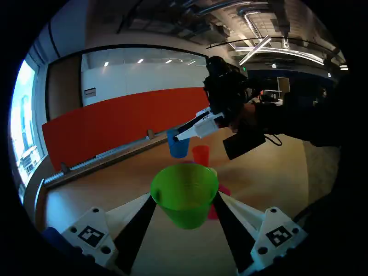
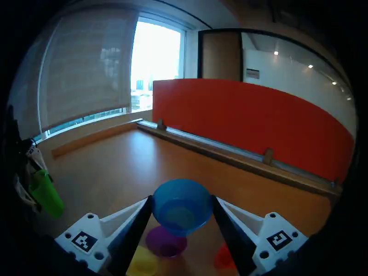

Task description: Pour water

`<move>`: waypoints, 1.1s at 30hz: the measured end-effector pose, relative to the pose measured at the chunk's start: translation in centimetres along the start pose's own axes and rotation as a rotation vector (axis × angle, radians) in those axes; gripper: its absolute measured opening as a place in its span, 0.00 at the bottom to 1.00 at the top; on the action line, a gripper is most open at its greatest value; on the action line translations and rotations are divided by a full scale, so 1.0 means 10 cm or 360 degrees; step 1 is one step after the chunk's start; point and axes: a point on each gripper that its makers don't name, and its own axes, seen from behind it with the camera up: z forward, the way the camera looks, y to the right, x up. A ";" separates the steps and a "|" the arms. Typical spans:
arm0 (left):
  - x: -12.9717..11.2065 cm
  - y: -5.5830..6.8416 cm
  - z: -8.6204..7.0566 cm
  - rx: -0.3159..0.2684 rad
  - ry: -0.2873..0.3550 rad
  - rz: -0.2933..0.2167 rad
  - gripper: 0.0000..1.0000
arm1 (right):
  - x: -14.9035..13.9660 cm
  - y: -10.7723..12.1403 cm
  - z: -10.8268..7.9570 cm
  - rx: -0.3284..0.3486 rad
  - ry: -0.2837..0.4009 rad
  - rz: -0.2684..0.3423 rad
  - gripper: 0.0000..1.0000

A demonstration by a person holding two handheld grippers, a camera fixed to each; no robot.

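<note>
Holding a green cup [image 1: 185,195], my left gripper [image 1: 185,204] has both fingers clamped on its sides above the wooden table [image 1: 276,175]. My right gripper [image 2: 181,216] is likewise closed on a blue cup [image 2: 181,207]. Below it, on the table, stand a purple cup [image 2: 165,243] at six o'clock, a yellow cup [image 2: 142,263] at seven and an orange cup [image 2: 223,257] at five.

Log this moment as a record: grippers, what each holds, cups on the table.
left gripper: shut on green cup
right gripper: shut on blue cup
blue cup position: held above the cups on the table
on table: purple cup, yellow cup, orange cup
water: no stream seen; cup contents unclear
</note>
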 end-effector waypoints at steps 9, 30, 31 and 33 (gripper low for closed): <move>0.03 0.07 -0.01 -0.0005 0.0014 -0.0040 0.86 | 0.06 -0.12 -0.40 -0.0033 0.0152 0.0003 0.93; 0.09 0.26 -0.03 -0.0033 0.0057 -0.0084 0.85 | 0.15 -0.19 -1.05 -0.0176 0.0482 -0.0011 0.93; 0.09 0.26 -0.03 -0.0034 0.0058 -0.0090 0.85 | 0.14 -0.20 -1.07 -0.0181 0.0494 -0.0013 0.93; 0.09 0.27 -0.03 -0.0035 0.0061 -0.0102 0.86 | 0.13 -0.22 -1.11 -0.0190 0.0515 -0.0018 0.93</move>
